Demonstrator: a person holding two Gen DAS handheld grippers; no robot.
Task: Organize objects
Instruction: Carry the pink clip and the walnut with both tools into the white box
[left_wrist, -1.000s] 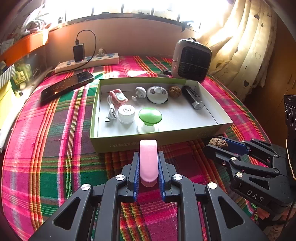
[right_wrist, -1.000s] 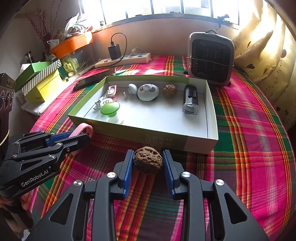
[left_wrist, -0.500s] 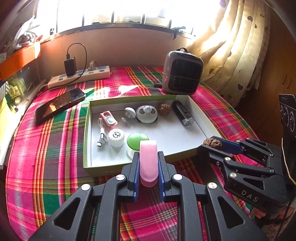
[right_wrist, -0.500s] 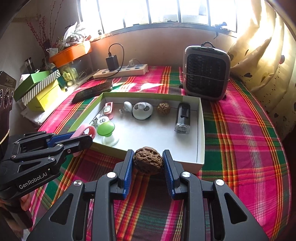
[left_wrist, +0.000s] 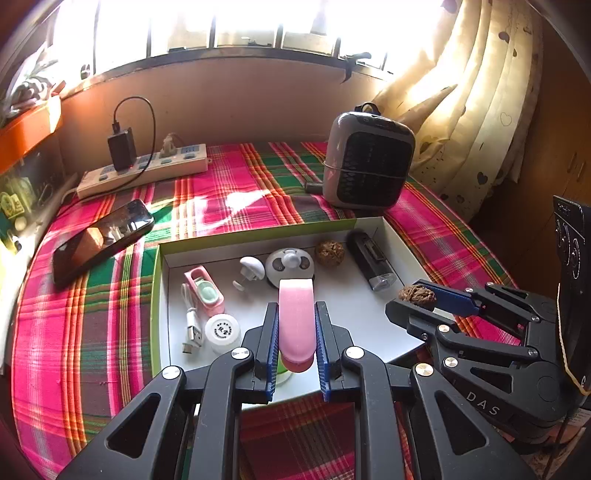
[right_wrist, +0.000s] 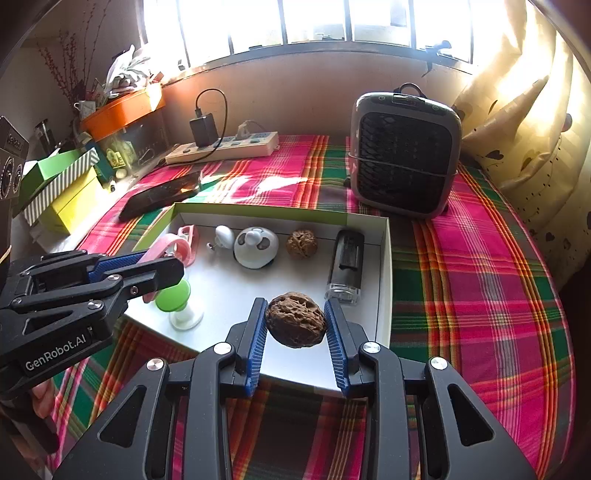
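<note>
My left gripper (left_wrist: 295, 325) is shut on a pink ring-shaped band (left_wrist: 296, 325) and holds it above the near left of the open box (left_wrist: 157, 295). It also shows in the right wrist view (right_wrist: 162, 266). My right gripper (right_wrist: 295, 325) is shut on a brown walnut (right_wrist: 295, 319) above the box's near right part (right_wrist: 384, 277); it shows in the left wrist view too (left_wrist: 415, 297). In the box lie a second walnut (right_wrist: 302, 243), a panda-faced round gadget (right_wrist: 256, 246), a black cylinder (right_wrist: 345, 266), a green-topped stand (right_wrist: 177, 299), a white jar (left_wrist: 221, 330) and a pink case (left_wrist: 205, 290).
A grey heater (right_wrist: 404, 155) stands behind the box at the right. A phone (left_wrist: 99, 238) and a power strip (left_wrist: 147, 170) lie at the back left. Green and yellow boxes (right_wrist: 59, 188) sit at the far left. A curtain (left_wrist: 480, 110) hangs at the right.
Both grippers have risen and moved forward with their loads, from in front of the box to above its near part.
</note>
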